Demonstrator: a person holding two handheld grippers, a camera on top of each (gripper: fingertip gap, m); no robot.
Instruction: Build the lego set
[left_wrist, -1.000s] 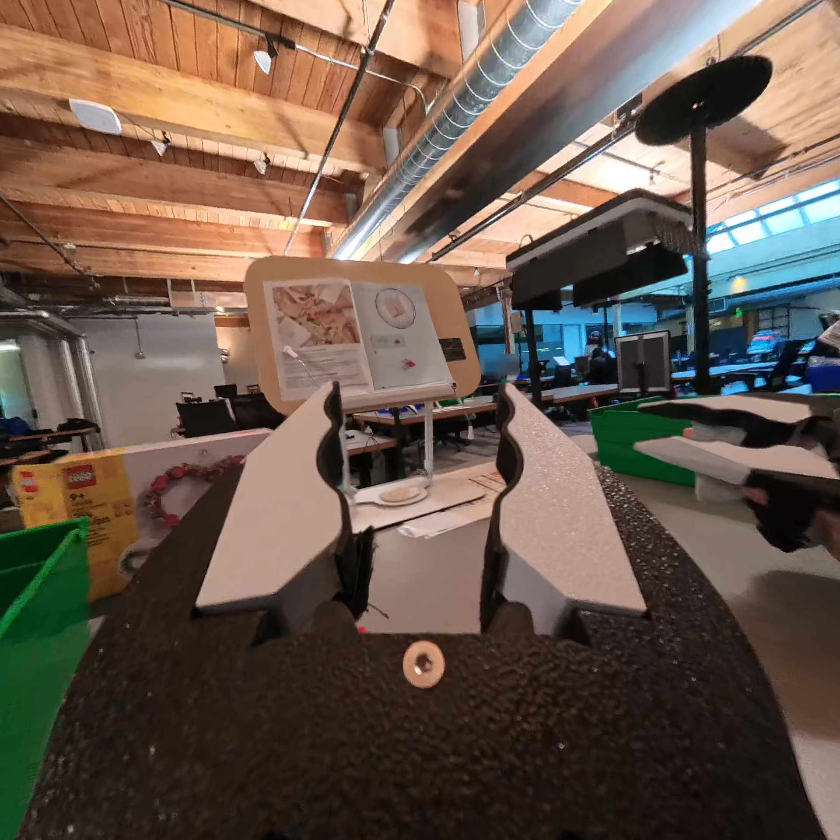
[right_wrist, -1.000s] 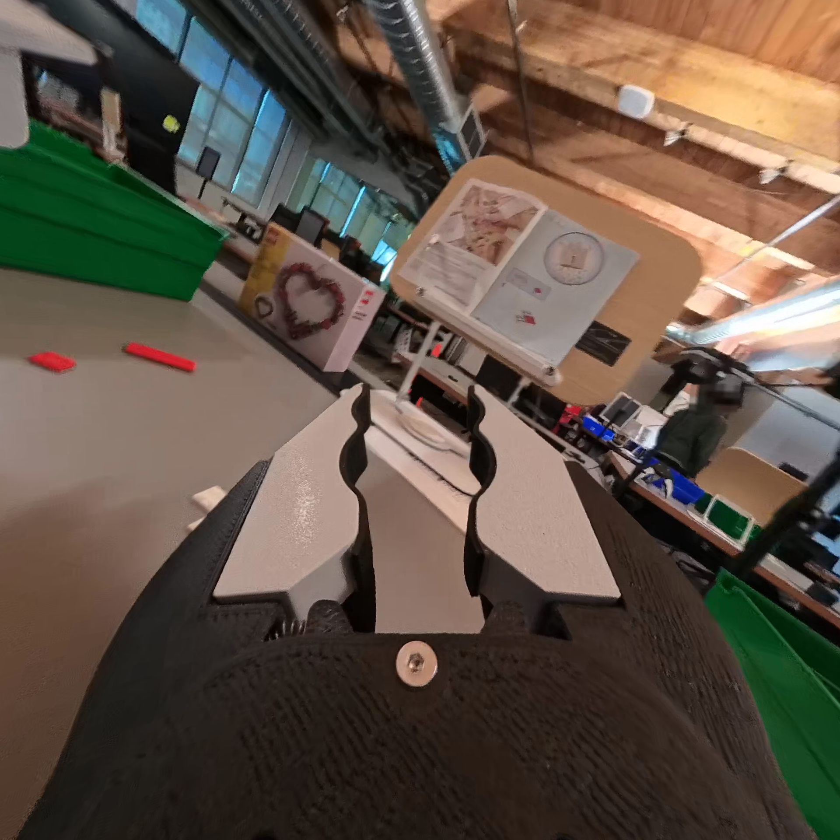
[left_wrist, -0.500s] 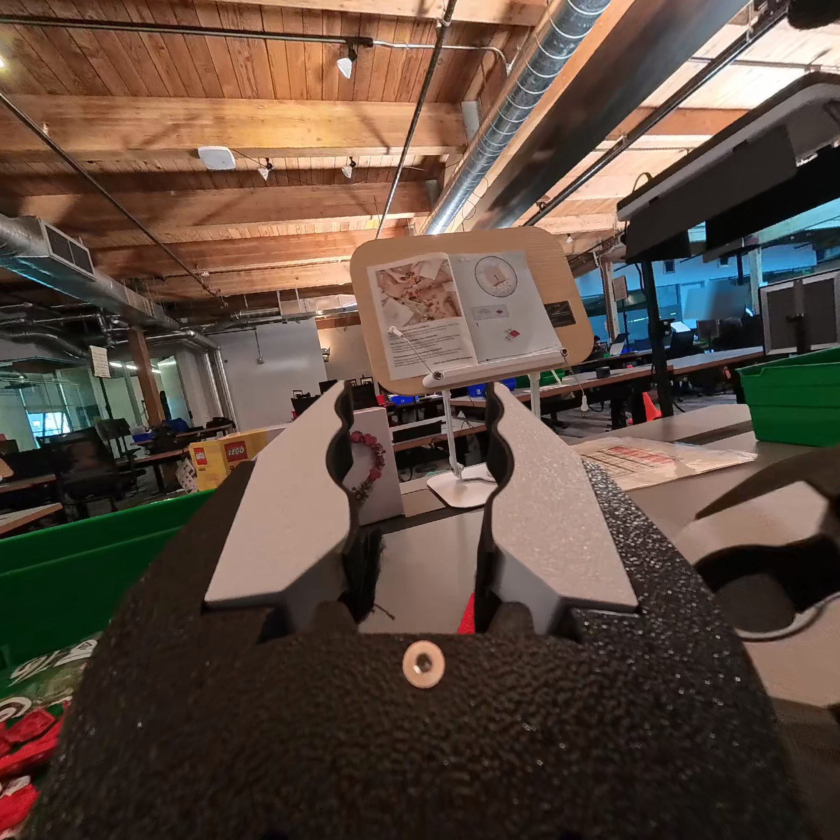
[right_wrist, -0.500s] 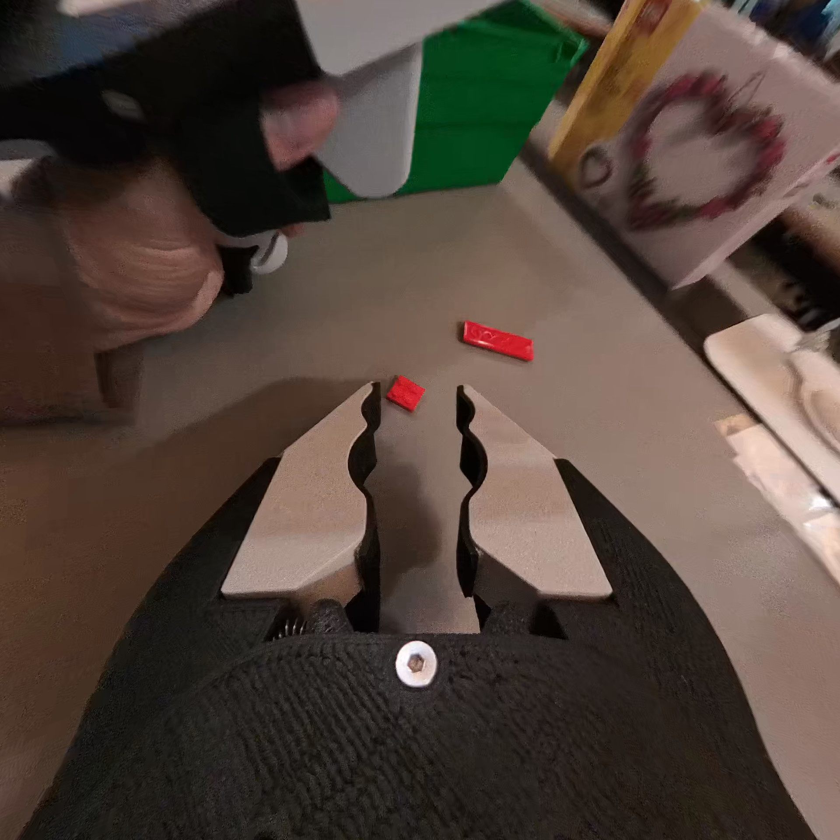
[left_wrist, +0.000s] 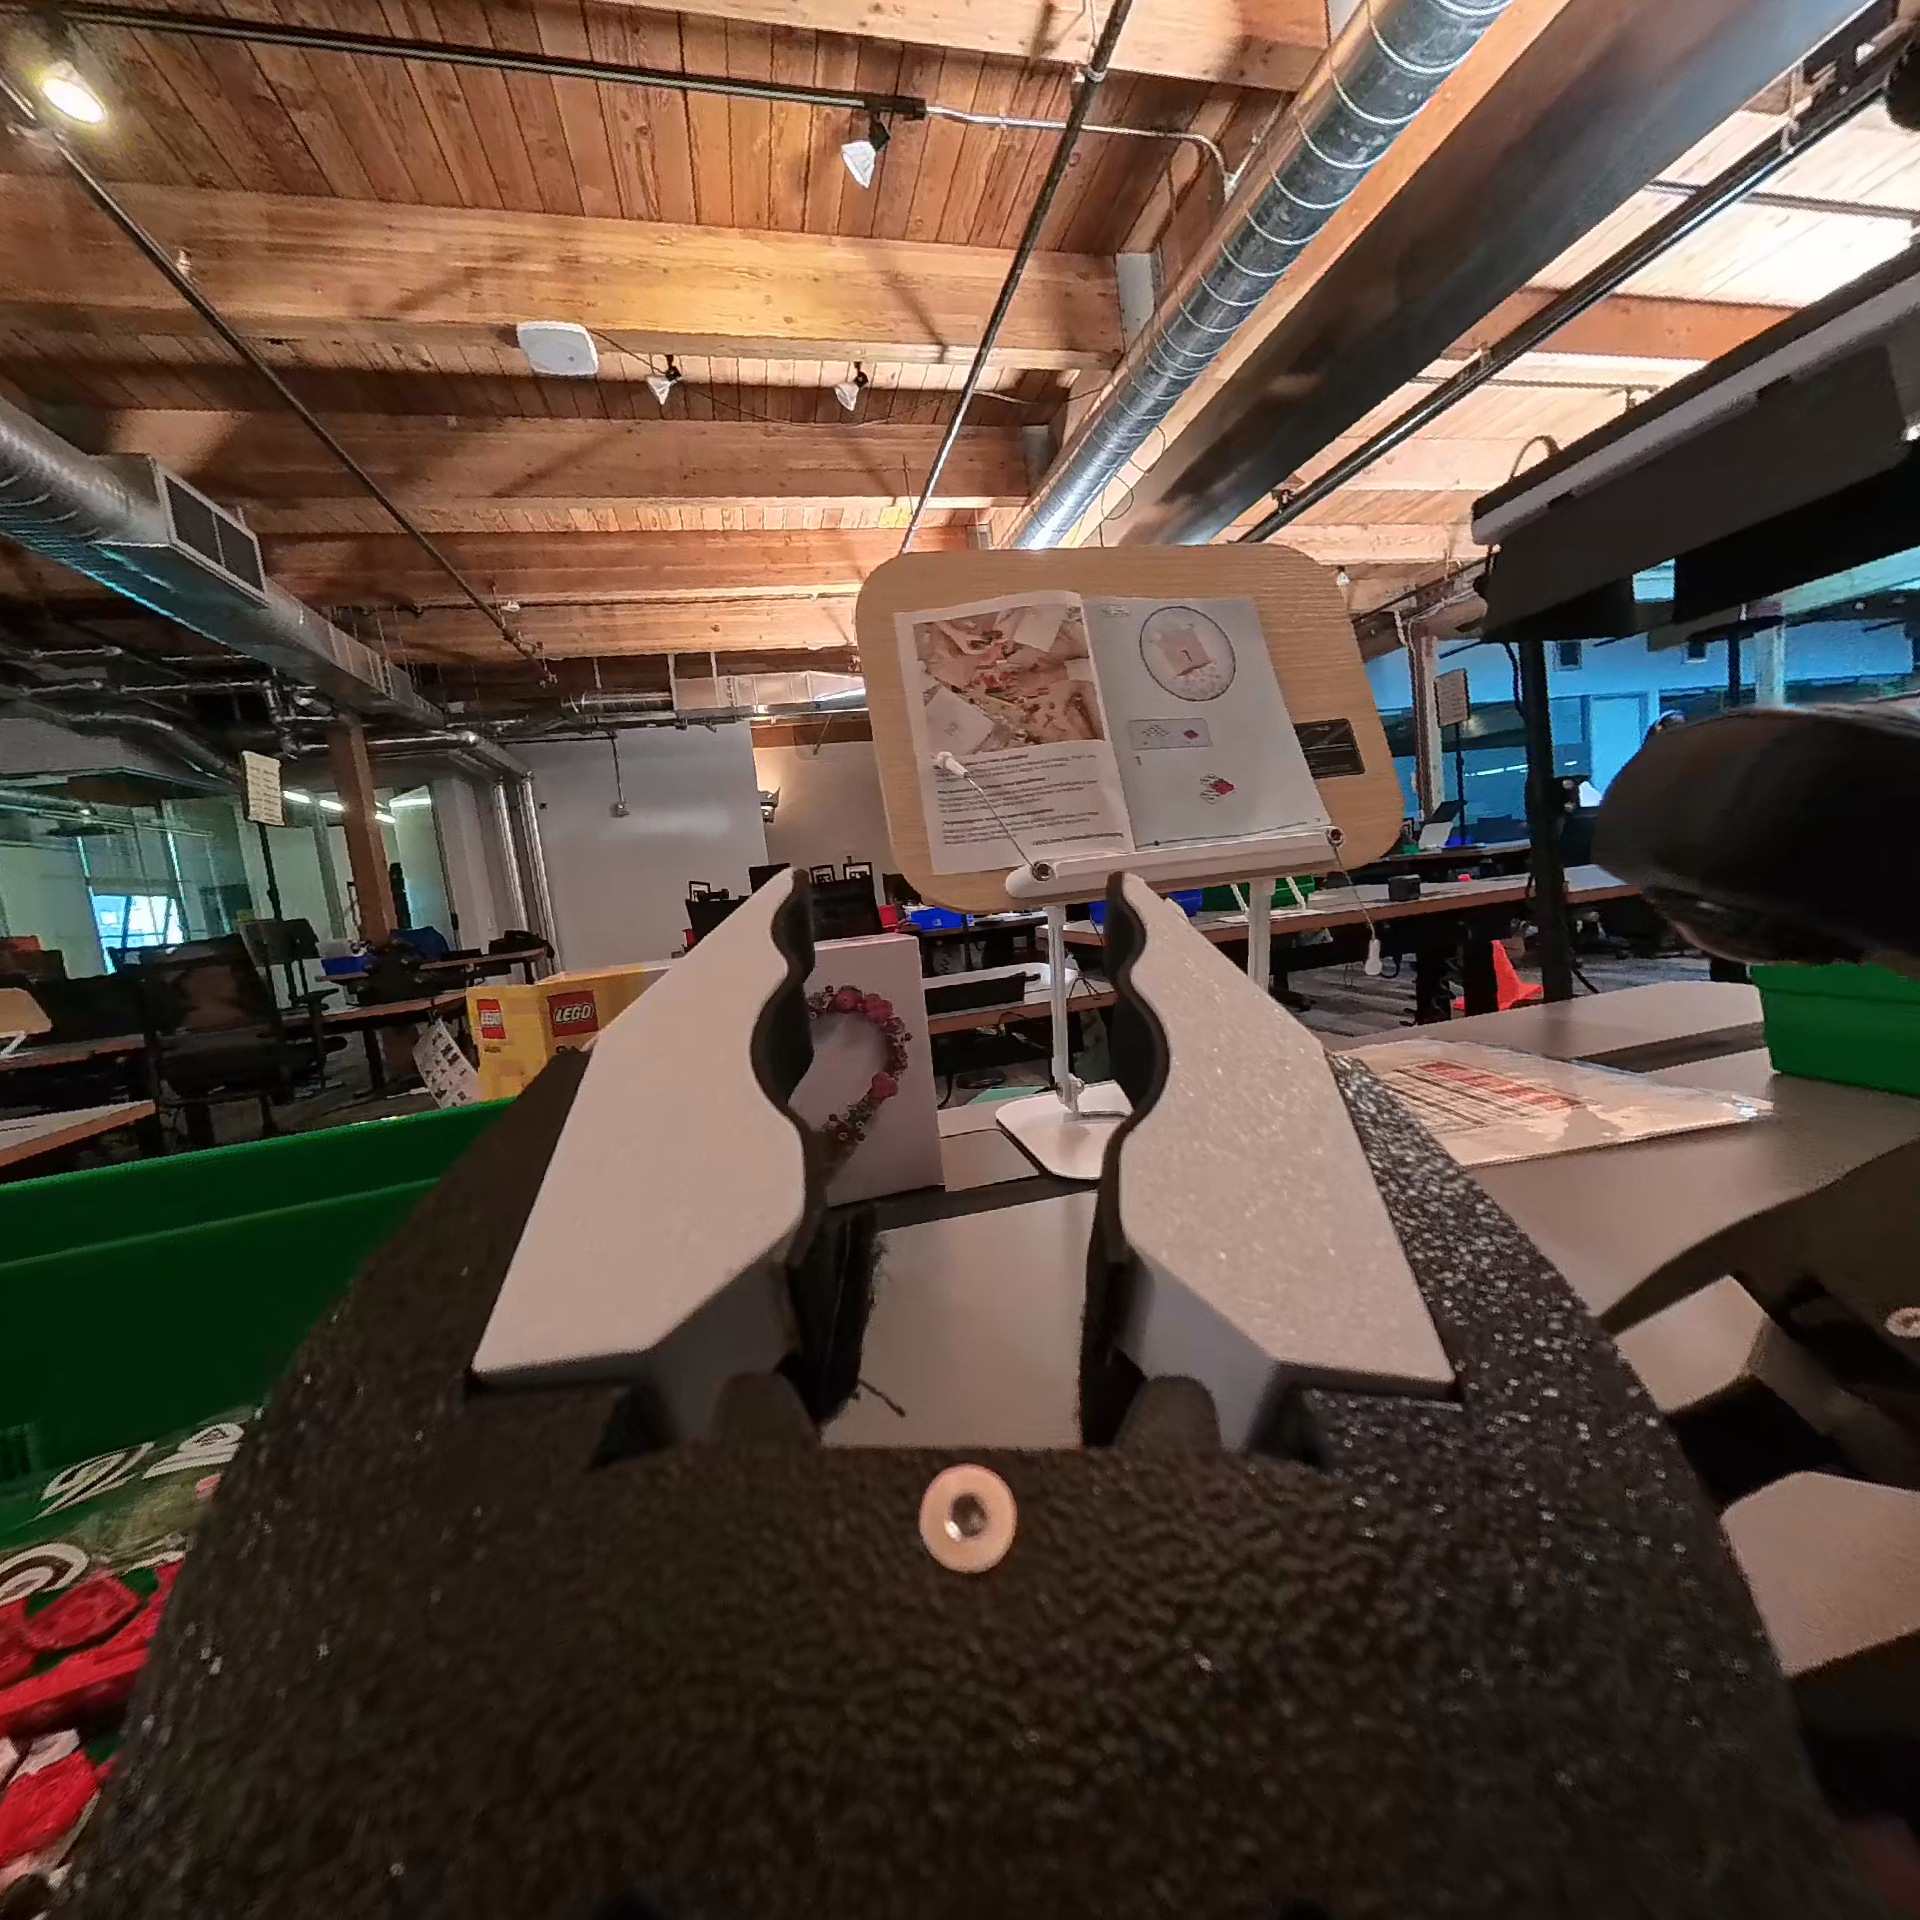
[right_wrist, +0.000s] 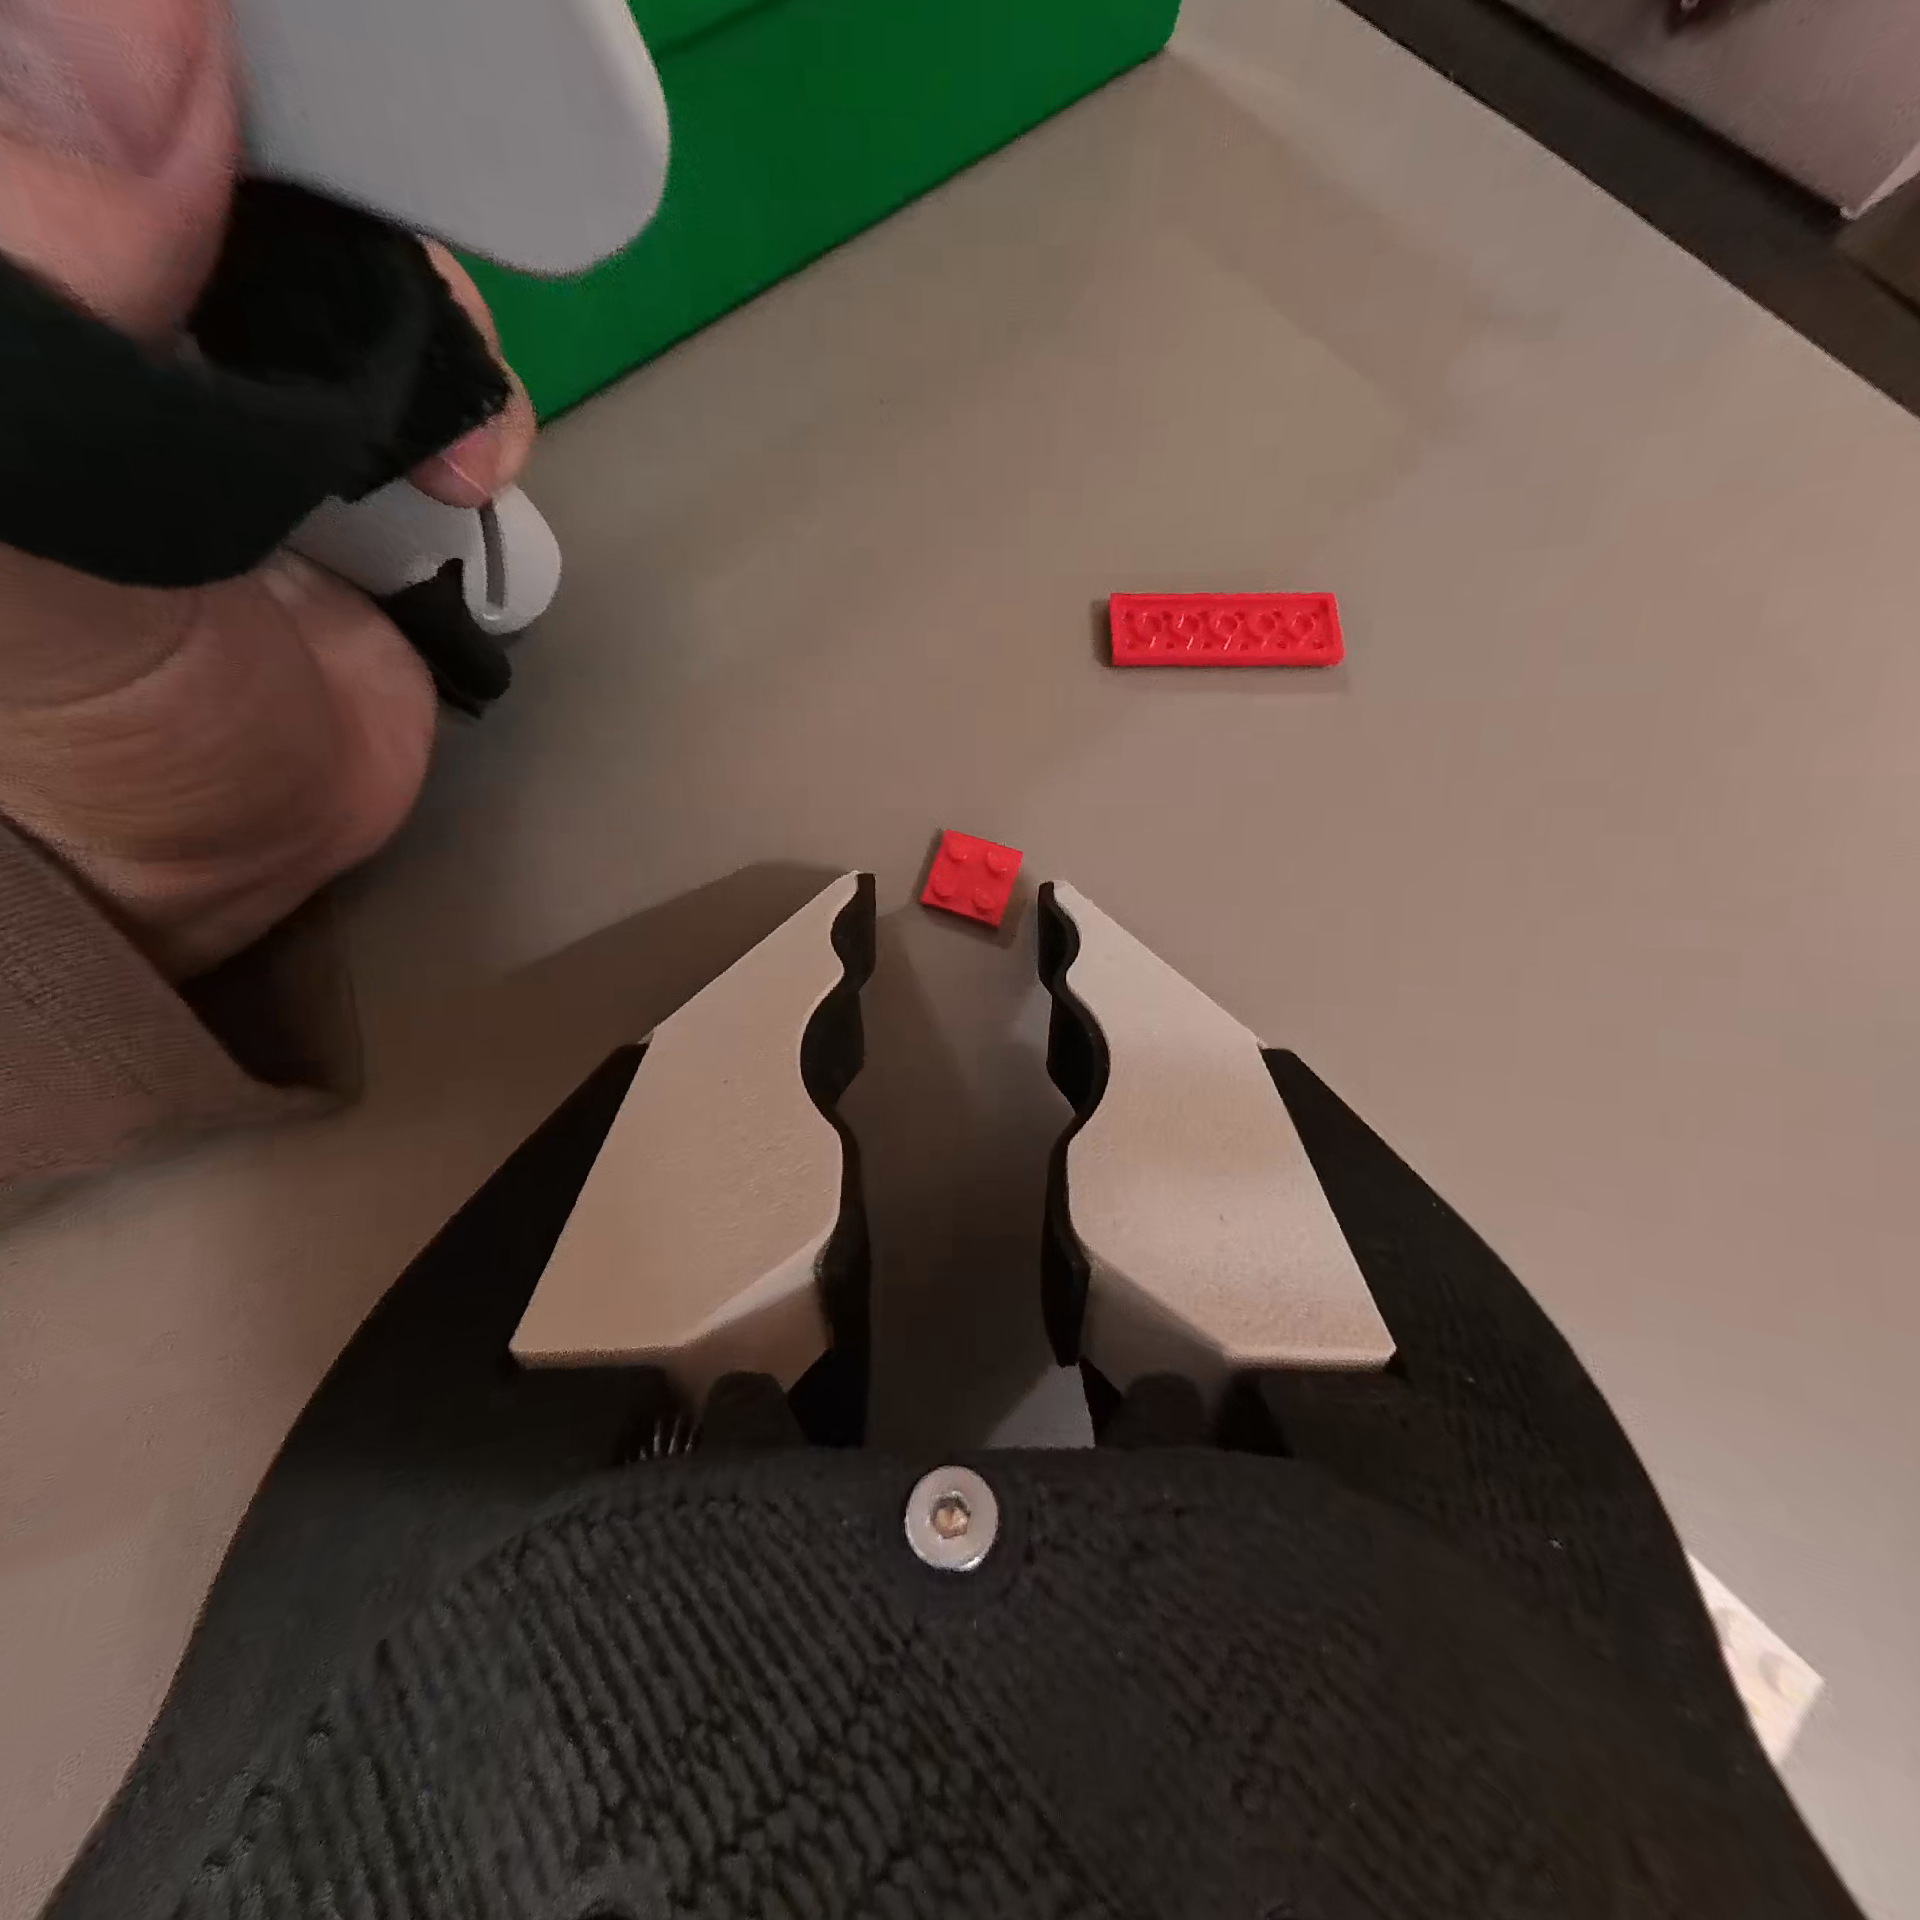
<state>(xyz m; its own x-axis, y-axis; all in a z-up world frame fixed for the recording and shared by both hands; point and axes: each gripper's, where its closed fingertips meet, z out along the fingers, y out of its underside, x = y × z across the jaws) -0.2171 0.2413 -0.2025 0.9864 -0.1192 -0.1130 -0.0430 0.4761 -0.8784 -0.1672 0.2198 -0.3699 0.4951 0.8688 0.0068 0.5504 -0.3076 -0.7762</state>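
Observation:
A small red square plate (right_wrist: 972, 875) lies on the grey table just ahead of my right gripper (right_wrist: 951, 891), which is open and empty, with its tips on either side of the plate's near edge. A longer red plate (right_wrist: 1224, 629) lies flat farther off to the right. My left gripper (left_wrist: 956, 894) is open and empty, held level above the table and facing the instruction booklet (left_wrist: 1101, 722) on its wooden stand. The hand holding the left gripper (right_wrist: 208, 582) shows at the upper left of the right wrist view.
A green bin (left_wrist: 187, 1236) with red pieces in bags stands at the left; it also shows in the right wrist view (right_wrist: 831, 156). Another green bin (left_wrist: 1839, 1023) stands at the right. The set's box (left_wrist: 873, 1049) and a plastic sheet (left_wrist: 1538, 1101) lie beyond. One gripper's finger ends stand about 15 centimeters off the other's. The longer red plate (right_wrist: 1224, 629) is about 7 centimeters from my right fingertips.
My right gripper has swung down from facing the booklet to the table and closed in on the small red plate. My left gripper has turned left and levelled out.

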